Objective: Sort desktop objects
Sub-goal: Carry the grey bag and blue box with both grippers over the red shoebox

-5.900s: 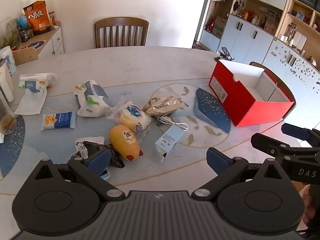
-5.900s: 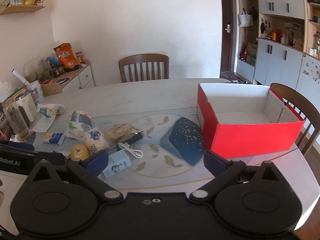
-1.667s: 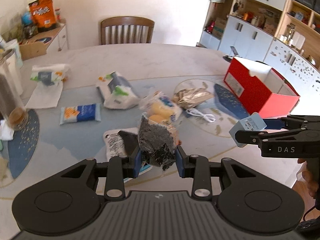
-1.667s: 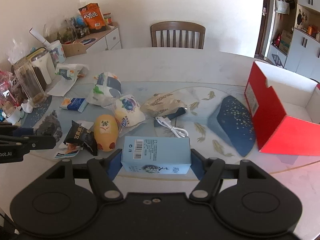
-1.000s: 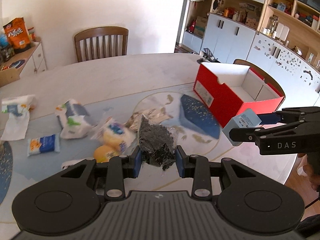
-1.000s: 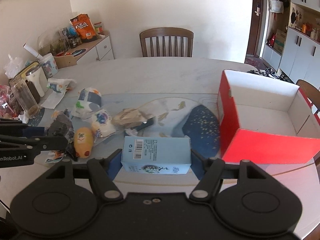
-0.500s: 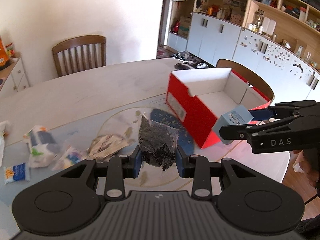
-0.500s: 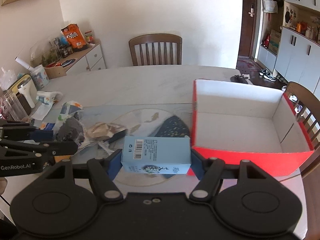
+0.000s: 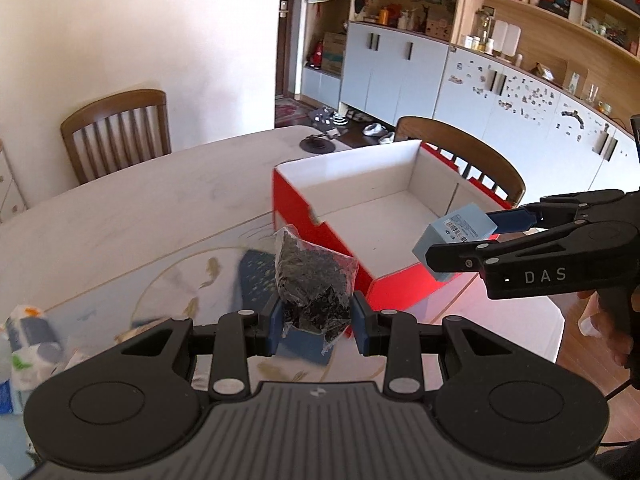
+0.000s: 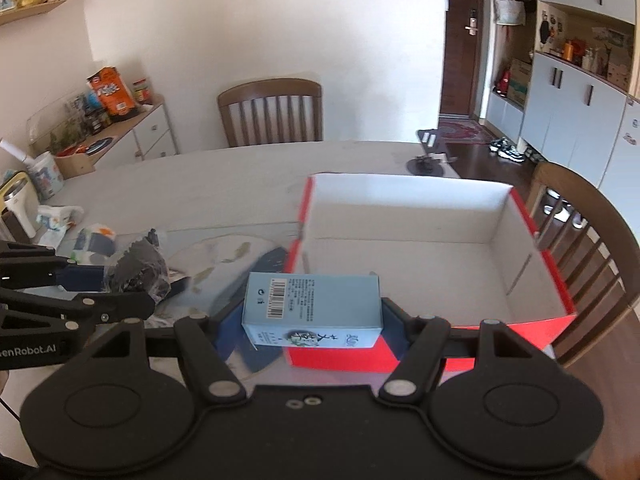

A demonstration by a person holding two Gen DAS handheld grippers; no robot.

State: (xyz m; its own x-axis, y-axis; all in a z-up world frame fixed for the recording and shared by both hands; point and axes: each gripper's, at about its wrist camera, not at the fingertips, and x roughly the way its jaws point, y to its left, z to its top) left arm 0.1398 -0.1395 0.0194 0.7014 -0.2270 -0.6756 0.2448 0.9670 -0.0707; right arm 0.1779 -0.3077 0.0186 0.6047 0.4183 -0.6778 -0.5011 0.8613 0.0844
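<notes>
My left gripper (image 9: 315,320) is shut on a clear bag of dark bits (image 9: 314,280), held in the air just short of the near left corner of the red box (image 9: 320,232). My right gripper (image 10: 312,318) is shut on a light blue carton (image 10: 314,306), held above the near wall of the same red box (image 10: 552,280), whose white inside looks empty. In the left wrist view the carton (image 9: 456,236) and the right gripper (image 9: 468,240) hang over the box's near right edge. The bag (image 10: 138,270) shows at the left in the right wrist view.
The box stands at the right end of a pale marble table (image 9: 120,216). Snack packets (image 10: 96,240) lie at the left, with a dark blue mat (image 9: 256,276) near the box. Wooden chairs stand behind the table (image 10: 272,112) and behind the box (image 10: 584,224). A phone stand (image 10: 428,162) sits beyond the box.
Both grippers have swung right across the table with their loads, from over the snack pile to the red box, which now fills the middle of both views. Neither grip has changed.
</notes>
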